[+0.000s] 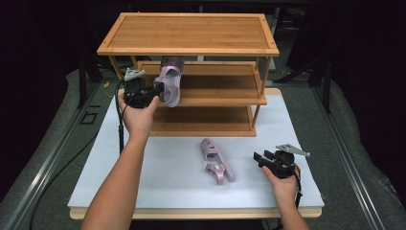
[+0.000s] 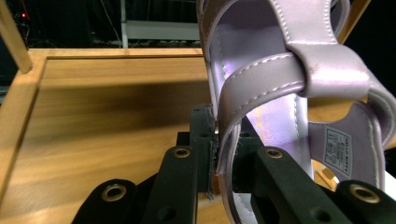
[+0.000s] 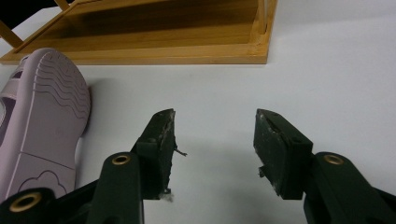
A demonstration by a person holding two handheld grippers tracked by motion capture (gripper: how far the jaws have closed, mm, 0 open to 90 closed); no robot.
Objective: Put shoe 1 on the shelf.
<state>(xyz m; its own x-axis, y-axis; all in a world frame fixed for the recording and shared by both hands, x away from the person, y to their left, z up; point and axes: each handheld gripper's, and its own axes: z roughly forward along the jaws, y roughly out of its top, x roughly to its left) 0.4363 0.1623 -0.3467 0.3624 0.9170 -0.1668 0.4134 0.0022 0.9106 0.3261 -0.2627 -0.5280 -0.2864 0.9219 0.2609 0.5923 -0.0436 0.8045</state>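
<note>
High view: left tongs (image 1: 155,91) sat in the upper left of the frame, raised at the front edge of the middle shelf (image 1: 215,81) of a wooden rack (image 1: 189,33); they were clamped on a strap of a pale purple sandal (image 1: 170,84), which hung tilted against that shelf edge, its upper end under the top board; second sandal (image 1: 216,160) lay on the white desk (image 1: 158,182) at centre frame, just in front of the rack's bottom shelf, well apart from the first; right tongs (image 1: 258,157) rested low at the lower right of the frame, near that second sandal but clear of it, jaws apart with nothing between them.

Left gripper view: jaws closed on the strap edge of the held sandal (image 2: 280,79) at centre bottom; a label showed inside the shoe at right; bamboo shelf surface (image 2: 102,121) filled the left.

Right gripper view: right tongs (image 3: 214,140) stood open over bare desk (image 3: 327,70); ribbed sole of the lying sandal (image 3: 46,121) at left edge, beside the left jaw, not touching; rack base (image 3: 154,51) across the top.
</note>
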